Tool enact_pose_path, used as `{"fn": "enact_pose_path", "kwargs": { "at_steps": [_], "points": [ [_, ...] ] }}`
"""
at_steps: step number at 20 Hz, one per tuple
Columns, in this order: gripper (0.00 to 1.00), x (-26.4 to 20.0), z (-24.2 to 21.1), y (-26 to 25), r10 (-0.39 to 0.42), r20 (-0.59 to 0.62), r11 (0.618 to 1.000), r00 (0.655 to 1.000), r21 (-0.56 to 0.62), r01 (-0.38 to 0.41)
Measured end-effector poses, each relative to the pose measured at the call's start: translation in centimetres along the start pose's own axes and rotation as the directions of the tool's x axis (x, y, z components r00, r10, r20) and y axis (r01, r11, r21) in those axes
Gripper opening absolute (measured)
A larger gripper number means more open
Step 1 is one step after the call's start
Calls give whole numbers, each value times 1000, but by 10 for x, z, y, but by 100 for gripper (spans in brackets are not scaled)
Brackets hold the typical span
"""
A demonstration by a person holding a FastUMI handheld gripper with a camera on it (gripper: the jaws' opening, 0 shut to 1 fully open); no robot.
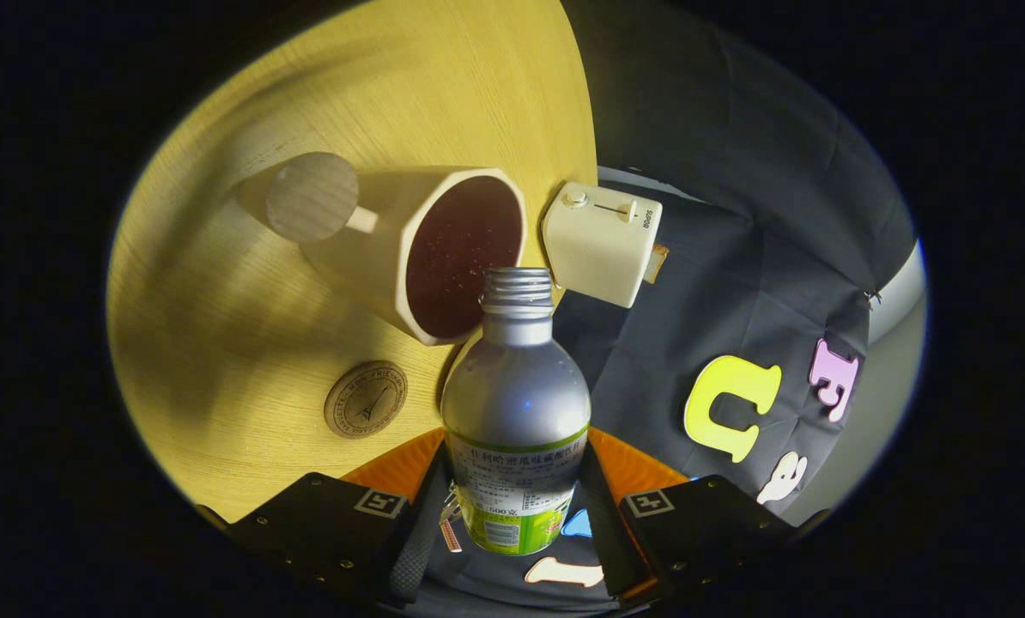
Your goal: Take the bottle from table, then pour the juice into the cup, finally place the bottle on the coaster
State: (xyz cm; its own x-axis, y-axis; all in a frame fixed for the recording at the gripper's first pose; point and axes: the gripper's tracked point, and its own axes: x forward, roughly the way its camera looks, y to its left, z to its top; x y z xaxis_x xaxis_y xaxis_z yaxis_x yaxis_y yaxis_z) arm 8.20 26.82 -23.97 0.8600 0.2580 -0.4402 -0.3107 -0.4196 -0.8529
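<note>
My gripper [517, 506] is shut on a silver bottle [514, 395] with a green and white label, both fingers pressing its lower body. The bottle has no cap, and its open neck points at the rim of a cream cup [444, 257] with a dark inside. The whole view is rolled, so the wooden table [246, 283] stands tilted. A round wooden coaster [366, 399] lies on the table, just ahead of my left finger and nearer to me than the cup. No stream of juice is visible.
A cream toaster [603, 242] sits at the table's edge just beyond the cup. A round wooden disc on a peg [312, 196] stands past the cup. The dark cloth wall hangs beyond the table's edge.
</note>
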Motion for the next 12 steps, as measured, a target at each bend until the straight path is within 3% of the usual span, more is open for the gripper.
{"fn": "enact_pose_path", "kwargs": {
  "at_steps": [12],
  "points": [
    [76,-1,-11,6,-6,11,974,1000,229,3]
  ]
}}
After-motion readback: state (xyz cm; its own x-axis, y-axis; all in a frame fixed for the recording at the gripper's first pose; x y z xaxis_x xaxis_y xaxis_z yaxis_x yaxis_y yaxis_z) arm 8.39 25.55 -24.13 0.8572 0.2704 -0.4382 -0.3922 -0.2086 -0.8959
